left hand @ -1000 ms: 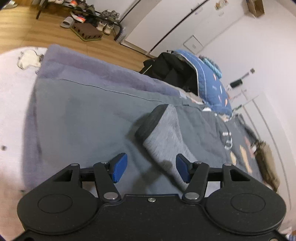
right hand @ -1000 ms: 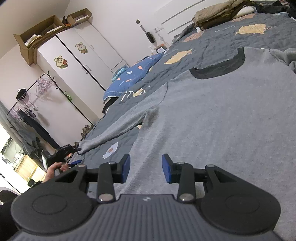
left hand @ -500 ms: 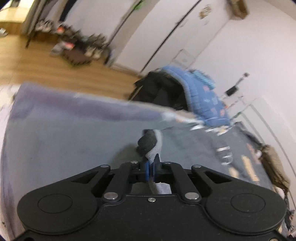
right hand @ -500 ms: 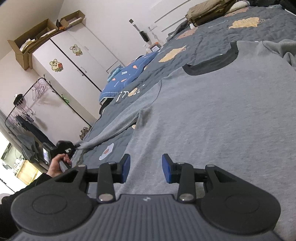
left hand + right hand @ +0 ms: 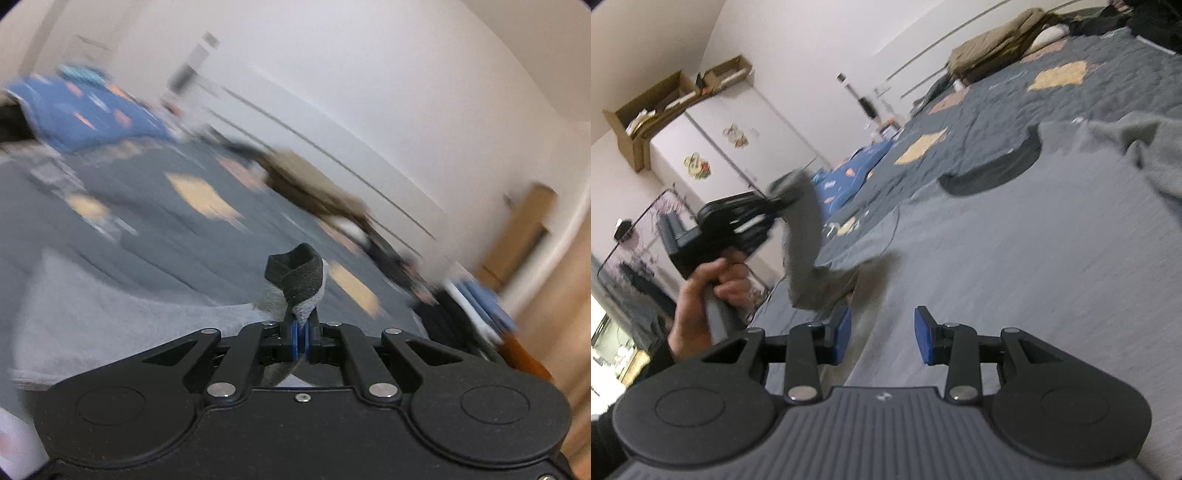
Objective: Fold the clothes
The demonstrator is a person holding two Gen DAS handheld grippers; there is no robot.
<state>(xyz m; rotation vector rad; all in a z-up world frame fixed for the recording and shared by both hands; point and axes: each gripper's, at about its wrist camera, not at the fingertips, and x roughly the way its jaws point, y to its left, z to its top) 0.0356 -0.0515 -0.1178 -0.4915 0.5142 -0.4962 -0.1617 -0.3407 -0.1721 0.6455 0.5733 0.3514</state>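
Garment: a light grey long-sleeved sweatshirt (image 5: 1015, 266) with a dark collar band is spread flat on the bed, across a dark grey quilted bedspread (image 5: 979, 122) patterned with orange patches.
Sleeve: the grey sleeve with a dark cuff (image 5: 297, 275) is lifted clear of the bedspread and is bent over towards the sweatshirt's body; it is also seen, blurred, in the right wrist view (image 5: 805, 236).
Left hand-held gripper (image 5: 302, 339): its blue pads are pressed together on the sleeve just behind the cuff; it is held in a person's hand (image 5: 705, 295).
Right hand-held gripper (image 5: 882, 336): its blue pads are kept well apart with nothing between them, low over the sweatshirt's lower part; contact with the cloth cannot be told.
Background: a heap of tan clothing (image 5: 993, 55) appears to lie at the far edge of the bedspread, though blur in the left wrist view leaves little certain.
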